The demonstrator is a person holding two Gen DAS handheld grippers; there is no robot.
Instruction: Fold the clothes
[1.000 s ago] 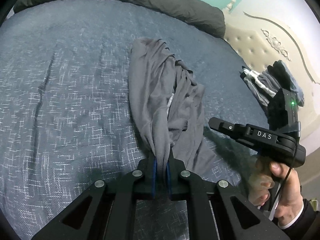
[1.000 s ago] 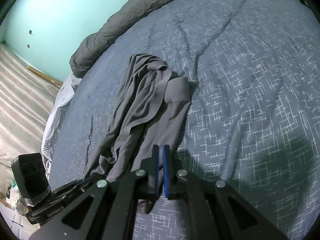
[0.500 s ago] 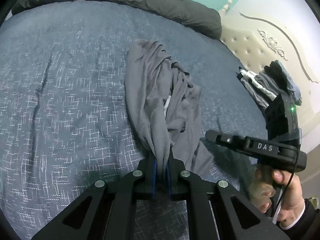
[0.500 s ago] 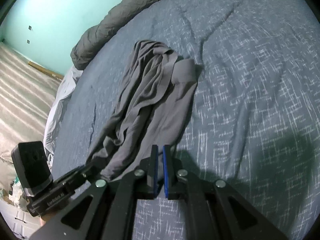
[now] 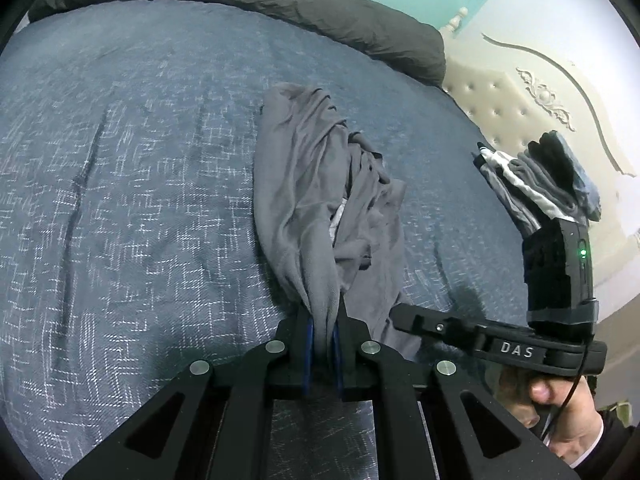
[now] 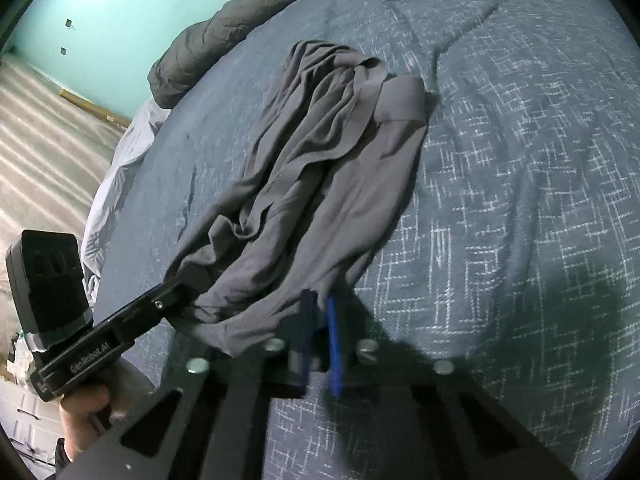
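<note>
Fabric of thin grey knit, the grey garment (image 5: 320,200) lies bunched in a long heap near the middle of the blue bedspread (image 5: 120,200), with its near end lifted off the cover. The left gripper (image 5: 321,336) has its jaws clamped on a gathered corner of that near end. The right gripper (image 6: 318,320) stands just beside it at the other side of the same end; its blue pads are a little apart and the hem seems to sit between them, but the picture is blurred there and I cannot tell if they really grip it. I judge the cloth light, soft and without stiffness, so it will sag and wrinkle between two holding points and can slip from a shallow pinch. Good places to hold are the hem corners or the shoulder seams, taken deep. Around the garment, a dark grey duvet (image 5: 280,4) is rolled along the far edge of the bedspread, and a stack of folded clothes (image 5: 540,184) sits well apart toward the cream headboard (image 5: 520,100). Nothing lies on the cover close to the garment, so there is room to spread it.
</note>
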